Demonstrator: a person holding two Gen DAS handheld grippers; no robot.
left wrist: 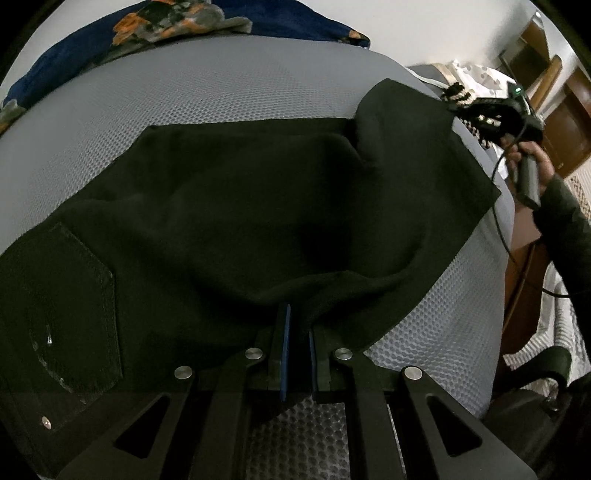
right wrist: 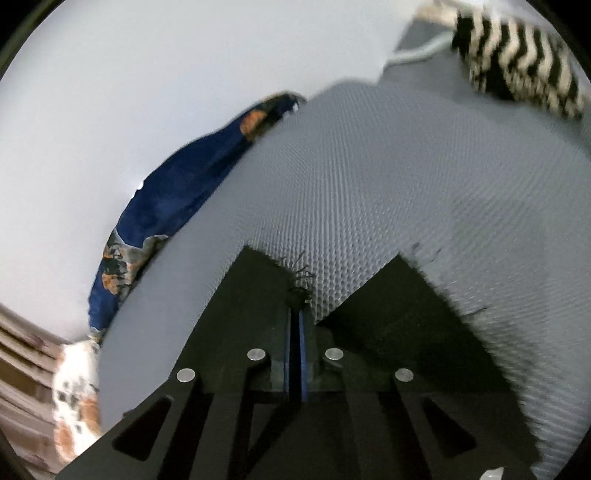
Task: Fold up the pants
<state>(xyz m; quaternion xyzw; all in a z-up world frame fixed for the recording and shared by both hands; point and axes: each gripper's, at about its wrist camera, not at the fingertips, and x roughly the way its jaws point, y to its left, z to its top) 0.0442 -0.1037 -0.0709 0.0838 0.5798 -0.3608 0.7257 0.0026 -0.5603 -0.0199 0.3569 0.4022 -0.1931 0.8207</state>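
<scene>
I see the black pants (left wrist: 236, 221) spread across the grey mattress (left wrist: 229, 92), which I take as my landmark. The pants cover most of the mattress's middle, with a stitched back pocket (left wrist: 62, 306) lying toward the mattress's near left side and a leg end reaching up toward its far right corner.

My left gripper (left wrist: 297, 332) sits at the near edge of the mattress. Its blue-lined jaws are pressed together on a gathered fold of the pants, and the cloth bunches up just in front of them.

My right gripper (right wrist: 295, 317) is over the far right part of the mattress. In the left wrist view it shows as a dark tool at the leg end, with a hand (left wrist: 532, 162) and dark sleeve behind it, off the mattress's right side, and a cable hanging down from it. In its own view the jaws are pressed together, pinching the frayed hem of the pants, with loose threads sticking out just past the tips. Black cloth drapes on both sides of the jaws, above the mattress's mesh surface.

A blue patterned blanket (left wrist: 177, 26) lies along the mattress's far edge. A black-and-white zigzag cloth (right wrist: 517, 55) sits beyond the mattress's far right corner.
</scene>
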